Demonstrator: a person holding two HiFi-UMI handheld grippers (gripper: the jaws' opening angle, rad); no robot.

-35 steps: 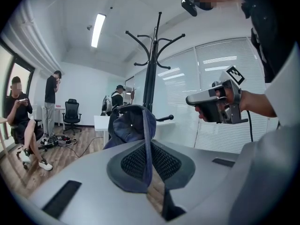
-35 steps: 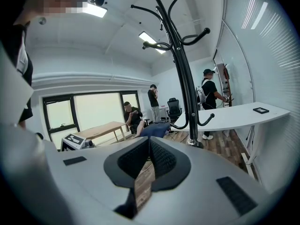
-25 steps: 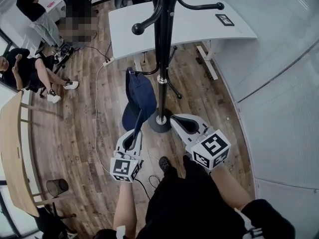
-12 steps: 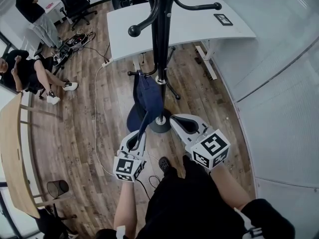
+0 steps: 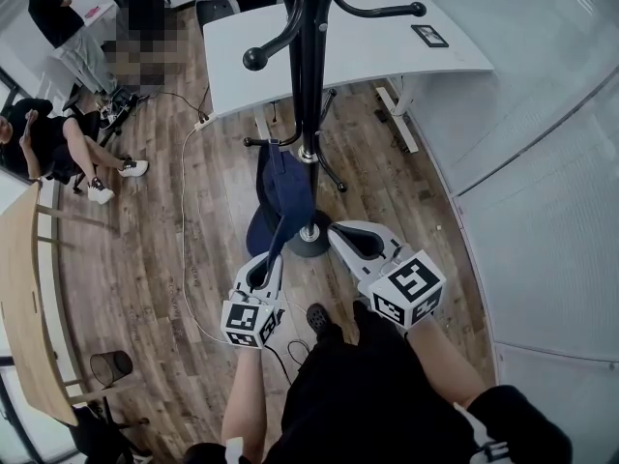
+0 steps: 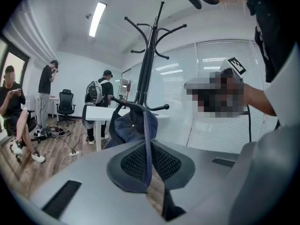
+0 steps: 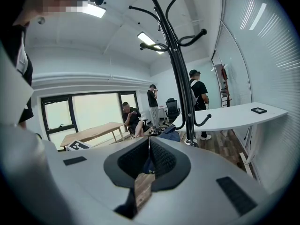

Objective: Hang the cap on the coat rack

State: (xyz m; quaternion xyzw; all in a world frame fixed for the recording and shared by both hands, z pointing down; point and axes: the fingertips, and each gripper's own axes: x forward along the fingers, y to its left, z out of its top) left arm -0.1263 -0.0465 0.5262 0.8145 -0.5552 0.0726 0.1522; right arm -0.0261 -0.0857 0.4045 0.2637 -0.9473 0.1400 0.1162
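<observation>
The left hand-held gripper [image 6: 148,162] clamps a navy fabric cap [image 5: 282,193] at the black metal coat rack's [image 5: 308,85] nine-o'clock hook [image 5: 261,142]; the right hand-held gripper [image 7: 149,159] sits closed, empty. Released unseated, the cap may drop.

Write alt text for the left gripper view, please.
The left tongs are shut on a navy cap, held at a low hook of a black coat rack. Behind are a white desk and three people.
</observation>
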